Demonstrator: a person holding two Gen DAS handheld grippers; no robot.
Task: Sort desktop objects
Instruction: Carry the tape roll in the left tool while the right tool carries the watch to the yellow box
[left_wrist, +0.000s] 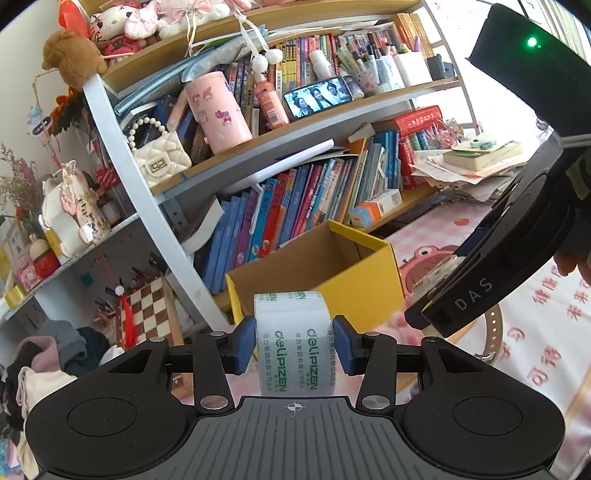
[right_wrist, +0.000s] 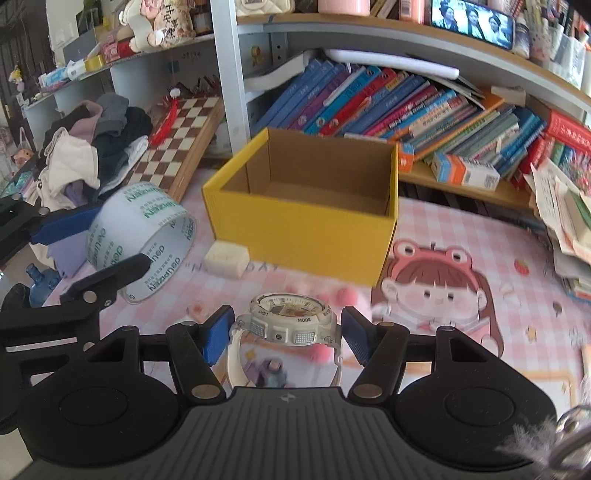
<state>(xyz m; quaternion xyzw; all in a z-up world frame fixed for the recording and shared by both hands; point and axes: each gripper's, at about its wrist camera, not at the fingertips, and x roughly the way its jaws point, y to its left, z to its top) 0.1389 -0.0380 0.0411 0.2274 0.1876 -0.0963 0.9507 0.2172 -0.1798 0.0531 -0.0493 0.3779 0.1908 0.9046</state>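
Tape roll (left_wrist: 291, 339) sits clamped between the blue pads of our left hand-held gripper (left_wrist: 294, 345), w/ the printed band facing the camera and the roll's flat sides against the pads. We hold it up off the surface (right_wrist: 461, 236), just in front of the yellow cardboard box (right_wrist: 306, 206). From the right wrist view the same roll (right_wrist: 144, 236) shows at far left, tilted, w/ the left hand-held gripper (right_wrist: 92, 243) pinching it.

Our right hand-held gripper (right_wrist: 283, 334) carries a white wristwatch (right_wrist: 288, 317); its case sits between the blue pads, dial up, strap looping down toward the camera. The left pad touches the case; on the right side we can't tell for sure if the pad presses it, but the watch hangs off the surface, so we read it as gripped. In the left wrist view the right hand-held gripper (left_wrist: 417, 314) comes in from the right, the watch (left_wrist: 439, 273) peeking out beneath it.

Box stands open at the top, interior bare cardboard, on the pink checked mat near the bookshelf (right_wrist: 406, 107). A small white eraser-like block (right_wrist: 227, 258) lies just beside the box's front left corner. A chessboard (right_wrist: 173, 147) leans left of the box, clothes pile (right_wrist: 92, 147) further left.
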